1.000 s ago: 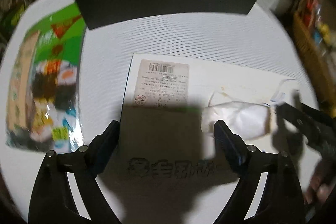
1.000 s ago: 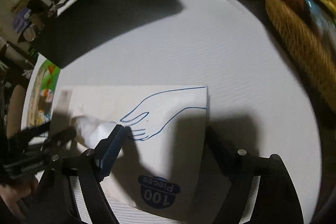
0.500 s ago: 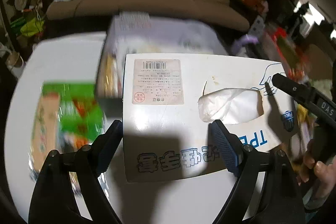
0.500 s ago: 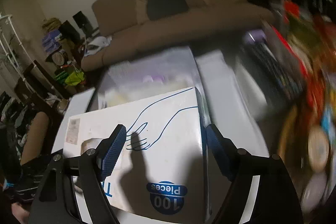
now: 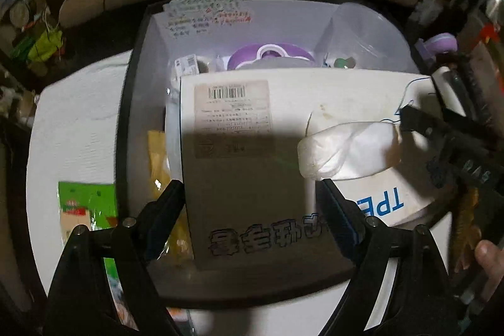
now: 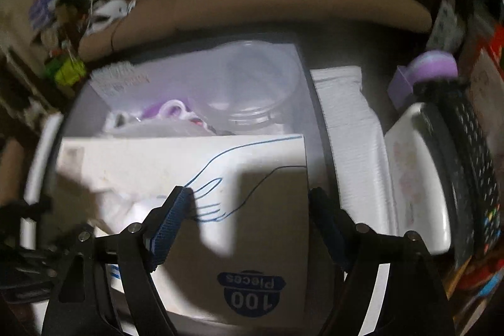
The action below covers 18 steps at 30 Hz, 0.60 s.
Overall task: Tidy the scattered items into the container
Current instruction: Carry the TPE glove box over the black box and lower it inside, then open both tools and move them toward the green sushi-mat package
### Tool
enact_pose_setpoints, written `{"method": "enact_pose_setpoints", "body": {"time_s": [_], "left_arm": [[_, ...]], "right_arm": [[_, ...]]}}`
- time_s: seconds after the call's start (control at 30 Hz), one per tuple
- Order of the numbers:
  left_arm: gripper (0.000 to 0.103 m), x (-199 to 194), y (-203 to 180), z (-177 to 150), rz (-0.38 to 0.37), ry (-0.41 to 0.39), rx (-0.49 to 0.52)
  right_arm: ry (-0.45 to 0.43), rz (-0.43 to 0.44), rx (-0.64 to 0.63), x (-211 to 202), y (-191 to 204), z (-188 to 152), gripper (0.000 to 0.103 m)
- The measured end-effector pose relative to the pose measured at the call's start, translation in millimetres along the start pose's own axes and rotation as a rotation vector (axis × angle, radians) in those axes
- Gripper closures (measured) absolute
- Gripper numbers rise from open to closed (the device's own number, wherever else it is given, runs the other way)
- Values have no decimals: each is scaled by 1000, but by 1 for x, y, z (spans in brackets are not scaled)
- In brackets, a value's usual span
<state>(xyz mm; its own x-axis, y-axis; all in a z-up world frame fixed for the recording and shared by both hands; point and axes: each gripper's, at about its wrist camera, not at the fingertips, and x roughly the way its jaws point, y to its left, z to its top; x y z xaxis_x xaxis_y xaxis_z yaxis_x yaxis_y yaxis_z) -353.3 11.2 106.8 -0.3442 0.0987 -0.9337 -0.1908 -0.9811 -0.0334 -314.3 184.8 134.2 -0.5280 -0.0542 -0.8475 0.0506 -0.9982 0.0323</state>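
Observation:
A white glove box [image 5: 283, 103] with a barcode label and a glove wad poking from its slot hangs over the clear, dark-rimmed storage container [image 5: 126, 115]. My left gripper [image 5: 252, 200] is shut on its left end: one finger on the end face, the other by the slot. My right gripper [image 6: 245, 203] holds the glove box [image 6: 141, 159] at the right end, over the container [image 6: 318, 115]. The container holds a purple-and-white item [image 5: 271, 52], a clear jar [image 5: 362, 30] and a yellow packet [image 5: 157, 159]. A green snack packet [image 5: 85, 203] lies on the white table [image 5: 72, 122], left of the container.
A brown sofa [image 6: 283, 5] stands behind the table. Right of the container lie a white padded pack [image 6: 343, 115], a white tray [image 6: 409, 178] and a purple-lidded bottle [image 6: 434, 65]. A person's hand [image 5: 488, 257] holds the right gripper's handle.
Both grippers lifted the glove box off the table and carried it away from me, over the open container. The black lid seen earlier has left both views.

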Motion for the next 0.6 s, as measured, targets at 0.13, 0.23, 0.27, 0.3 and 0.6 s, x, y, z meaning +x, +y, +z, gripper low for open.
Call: {"method": "enact_pose_setpoints", "body": {"time_s": [0.13, 0.23, 0.27, 0.3, 0.6], "left_arm": [[17, 11, -3, -3, 17, 16, 3], [16, 12, -8, -2, 45, 19, 11], [16, 9, -9, -2, 43, 18, 4], [16, 6, -7, -2, 34, 14, -10], [0, -59, 19, -36, -90, -108, -78]], "right_arm": [[3, -36, -56, 9, 7, -6, 19], [2, -43, -73, 11, 6, -6, 20], [4, -39, -70, 10, 6, -5, 19], [0, -30, -64, 7, 5, -4, 18], [-96, -24, -99, -41, 17, -12, 15]]}}
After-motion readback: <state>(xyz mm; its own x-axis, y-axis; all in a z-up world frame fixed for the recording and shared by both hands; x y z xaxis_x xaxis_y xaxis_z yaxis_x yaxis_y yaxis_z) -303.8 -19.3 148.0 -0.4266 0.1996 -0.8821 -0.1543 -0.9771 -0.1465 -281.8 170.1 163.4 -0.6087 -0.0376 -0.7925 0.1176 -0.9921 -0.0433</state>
